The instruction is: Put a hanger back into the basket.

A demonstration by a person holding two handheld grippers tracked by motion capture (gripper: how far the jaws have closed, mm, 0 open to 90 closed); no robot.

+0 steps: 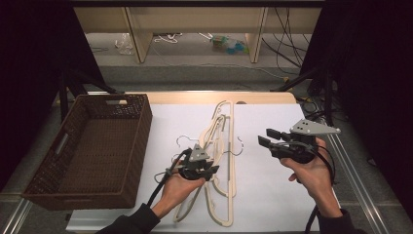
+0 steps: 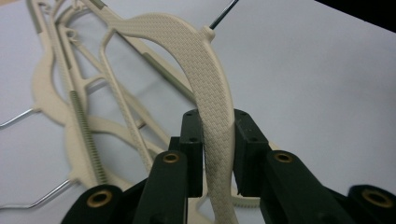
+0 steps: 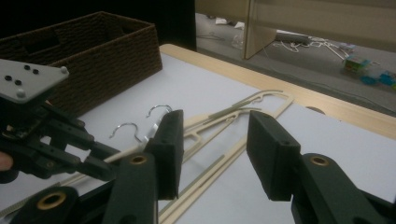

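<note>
Hangers (image 1: pixel 221 161) of cream woven-textured plastic are piled on the white table (image 1: pixel 272 195); one curved arm is clamped by the left gripper (image 2: pixel 219 156), while the right gripper (image 3: pixel 212 154) is held parted, empty

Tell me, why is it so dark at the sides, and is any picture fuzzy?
High view: light falls on the white table, while the sides stay black. Left gripper view: the cream hanger is sharp, with its weave showing. Right gripper view: the right gripper looks soft and the basket is dim.
</note>
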